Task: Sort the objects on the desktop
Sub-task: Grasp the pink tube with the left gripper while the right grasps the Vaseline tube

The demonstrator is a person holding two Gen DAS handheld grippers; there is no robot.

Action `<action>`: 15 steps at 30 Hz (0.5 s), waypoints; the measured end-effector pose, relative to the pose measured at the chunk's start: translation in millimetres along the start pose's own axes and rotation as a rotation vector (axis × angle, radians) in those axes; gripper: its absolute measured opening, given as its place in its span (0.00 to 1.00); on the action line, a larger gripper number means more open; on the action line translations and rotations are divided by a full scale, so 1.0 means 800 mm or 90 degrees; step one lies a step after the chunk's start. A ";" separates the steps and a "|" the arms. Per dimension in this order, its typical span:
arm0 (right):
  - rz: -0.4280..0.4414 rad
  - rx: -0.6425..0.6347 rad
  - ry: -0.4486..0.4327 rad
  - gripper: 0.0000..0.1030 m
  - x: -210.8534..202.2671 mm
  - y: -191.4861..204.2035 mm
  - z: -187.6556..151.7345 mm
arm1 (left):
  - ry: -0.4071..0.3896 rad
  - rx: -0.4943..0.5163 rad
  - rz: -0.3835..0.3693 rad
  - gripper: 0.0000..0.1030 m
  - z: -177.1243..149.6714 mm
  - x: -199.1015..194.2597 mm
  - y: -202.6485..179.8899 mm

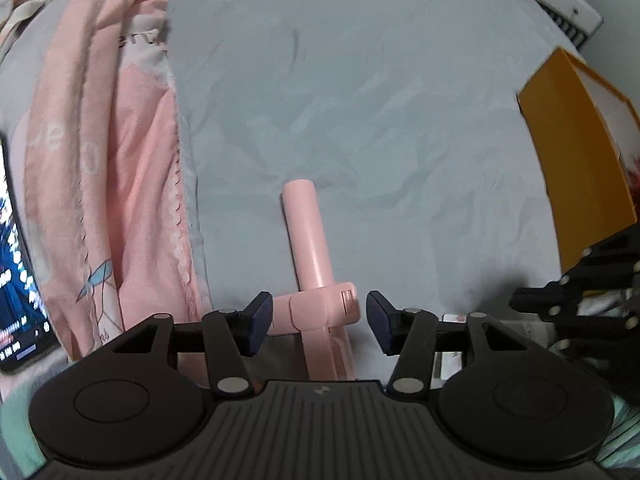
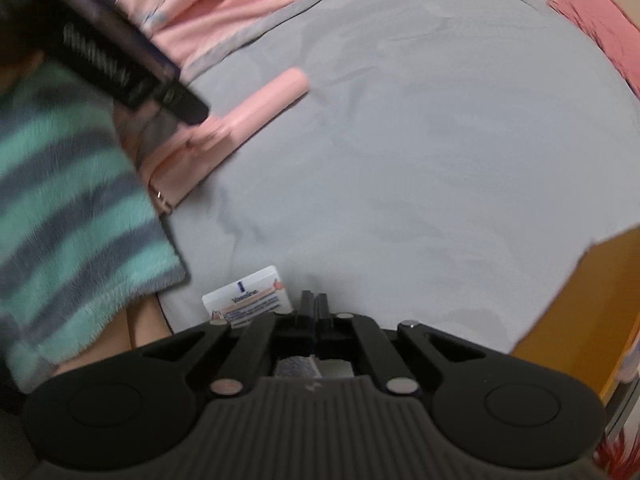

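Only the right wrist view is showing a white Vaseline box [image 2: 245, 295] lying on the grey bed sheet [image 2: 420, 152], just ahead of the right tool [image 2: 315, 305], whose fingers are sitting pressed together, gripping nothing. The left tool [image 1: 319, 320] is hanging wide open astride the pink folding stick [image 1: 310, 236] lying on the sheet, its pads [image 1: 260, 318] showing apart from it.

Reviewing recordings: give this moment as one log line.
left gripper: open, straddling pink stick | right gripper: shut, empty | box: right side

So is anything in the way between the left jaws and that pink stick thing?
Nothing visible blocks it. The left gripper is open, and the pink folding selfie stick lies on the grey bedsheet with its hinged part already between the jaws. The pink quilt lies off to the left side.
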State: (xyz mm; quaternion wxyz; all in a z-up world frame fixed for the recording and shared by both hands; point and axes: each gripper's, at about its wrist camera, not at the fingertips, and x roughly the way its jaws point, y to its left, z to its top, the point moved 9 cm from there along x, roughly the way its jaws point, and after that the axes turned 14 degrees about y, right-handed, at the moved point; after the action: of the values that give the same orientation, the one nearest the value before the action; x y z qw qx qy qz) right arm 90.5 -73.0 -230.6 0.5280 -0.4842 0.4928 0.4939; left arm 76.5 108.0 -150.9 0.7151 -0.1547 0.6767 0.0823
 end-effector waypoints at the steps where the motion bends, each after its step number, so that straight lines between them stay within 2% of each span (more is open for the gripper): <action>1: 0.012 0.005 -0.001 0.00 -0.002 -0.002 -0.002 | 0.011 0.011 0.003 0.62 0.001 0.004 -0.002; 2: 0.014 0.009 0.001 0.05 0.001 0.001 -0.007 | 0.020 0.019 0.008 0.62 0.001 0.008 -0.004; 5: -0.001 0.012 0.003 0.07 0.005 0.011 -0.021 | 0.049 0.043 0.043 0.62 0.002 0.021 -0.010; 10: 0.026 0.034 -0.004 0.09 0.021 0.013 -0.023 | 0.085 0.051 0.074 0.62 0.007 0.039 -0.014; 13: 0.036 0.036 -0.010 0.11 0.022 0.014 -0.025 | 0.094 0.071 0.120 0.62 0.009 0.047 -0.021; 15: 0.050 0.030 -0.012 0.13 0.027 0.020 -0.025 | 0.103 0.097 0.154 0.55 0.005 0.054 -0.028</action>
State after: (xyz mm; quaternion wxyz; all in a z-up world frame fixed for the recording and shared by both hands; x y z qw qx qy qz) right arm 74.1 -91.7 -253.3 0.5243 -0.4470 0.5181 0.5069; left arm 90.6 84.2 -191.1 0.6525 -0.0231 0.7503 0.1034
